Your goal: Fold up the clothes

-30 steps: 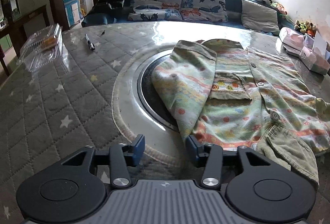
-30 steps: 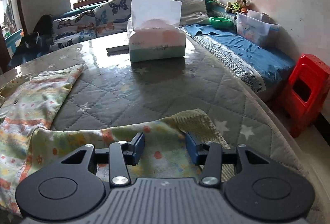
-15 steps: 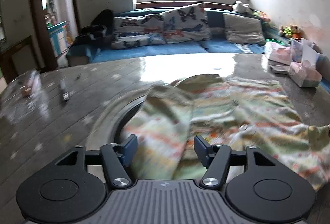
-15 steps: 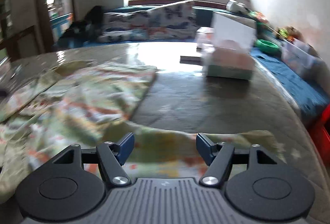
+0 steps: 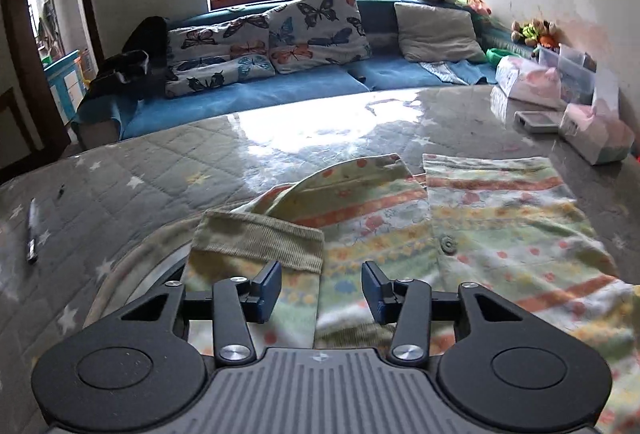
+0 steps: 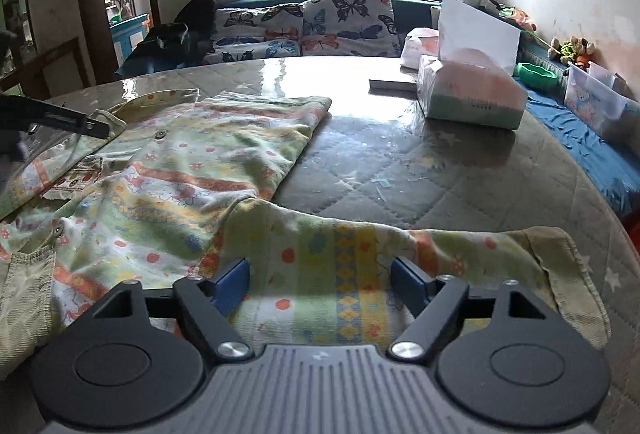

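Soft pastel-patterned flannel shirt with ribbed olive corduroy cuffs [image 5: 472,218] lies spread on the quilted grey star-print surface [image 5: 120,194]. Left hand-held gripper [image 5: 321,288] fingers apart over the folded-in sleeve; right hand-held gripper [image 6: 320,280] apart over the outstretched sleeve near the surface's right edge

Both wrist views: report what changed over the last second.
The left gripper advanced from the table edge over the folded sleeve; the right gripper opened wider above the other sleeve. Neither grips cloth. The shirt and tissue box stayed put.
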A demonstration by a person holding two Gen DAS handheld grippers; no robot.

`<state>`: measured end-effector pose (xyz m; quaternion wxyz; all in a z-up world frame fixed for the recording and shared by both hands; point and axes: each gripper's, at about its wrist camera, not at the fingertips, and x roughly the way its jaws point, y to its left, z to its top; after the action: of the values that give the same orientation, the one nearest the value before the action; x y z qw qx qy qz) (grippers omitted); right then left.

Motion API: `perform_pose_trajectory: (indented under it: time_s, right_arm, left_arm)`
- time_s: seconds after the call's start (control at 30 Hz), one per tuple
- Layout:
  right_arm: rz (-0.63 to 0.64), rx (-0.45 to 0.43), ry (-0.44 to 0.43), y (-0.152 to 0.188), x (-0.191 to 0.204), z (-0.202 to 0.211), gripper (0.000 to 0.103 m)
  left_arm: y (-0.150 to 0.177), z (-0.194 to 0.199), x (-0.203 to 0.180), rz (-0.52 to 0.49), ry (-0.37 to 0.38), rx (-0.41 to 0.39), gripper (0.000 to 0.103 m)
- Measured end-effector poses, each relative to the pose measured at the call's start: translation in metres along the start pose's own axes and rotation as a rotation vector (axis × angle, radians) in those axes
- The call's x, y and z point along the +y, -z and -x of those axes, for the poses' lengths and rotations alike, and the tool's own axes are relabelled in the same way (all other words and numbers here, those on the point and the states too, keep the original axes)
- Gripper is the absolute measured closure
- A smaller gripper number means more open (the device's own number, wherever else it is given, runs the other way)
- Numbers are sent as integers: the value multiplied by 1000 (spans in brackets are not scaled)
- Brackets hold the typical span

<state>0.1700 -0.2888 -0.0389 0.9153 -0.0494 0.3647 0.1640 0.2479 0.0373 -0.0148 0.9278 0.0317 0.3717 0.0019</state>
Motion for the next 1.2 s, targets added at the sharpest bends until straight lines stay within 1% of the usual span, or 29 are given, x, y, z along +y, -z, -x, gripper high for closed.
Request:
perform_pose_trajectory:
  time_s: [0.03,0.1,0.23,0.3,0.33,0.37,0.47,0.63,0.83,0.97,1.2]
  right_arm:
    - [4,1,0,0,0,-1,20]
    - [14,3,-1,-1,1,-2,19]
    - [29,8,-5,-3,2,-4,16]
    - [28,7,-5,-3,3,-5,15]
    - [28,7,-4,-4,3,-5,15]
    - [29,7,-3,-4,3,-5,15]
    - [28,7,-2,-5,3,-3,15]
    - [34,-6,9,-6,4,3,15]
    - [41,-35,14,-8,6,16,15]
    - [48,-50,6,-8,11,24,15]
    - [60,-69,-13,-10,21,32,15]
  left_arm:
    - [-1,-6,-1,-7,2,8,57]
    - [-1,-17,-1,-14,-6,29,63]
    - [0,-22,1,-13,-5,24,66]
    - [0,-22,2,-20,-13,20,78]
    - [0,-22,4,-25,-23,19,88]
    - [0,-22,5,-30,-32,18,92]
    - [-1,-17,14,12,-27,13,98]
    - [-1,1,28,72,-43,-20,100]
    - [2,40,54,137,-90,-88,100]
    - [12,69,73,175,-146,-132,100]
    - [41,112,116,258,-248,-169,100]
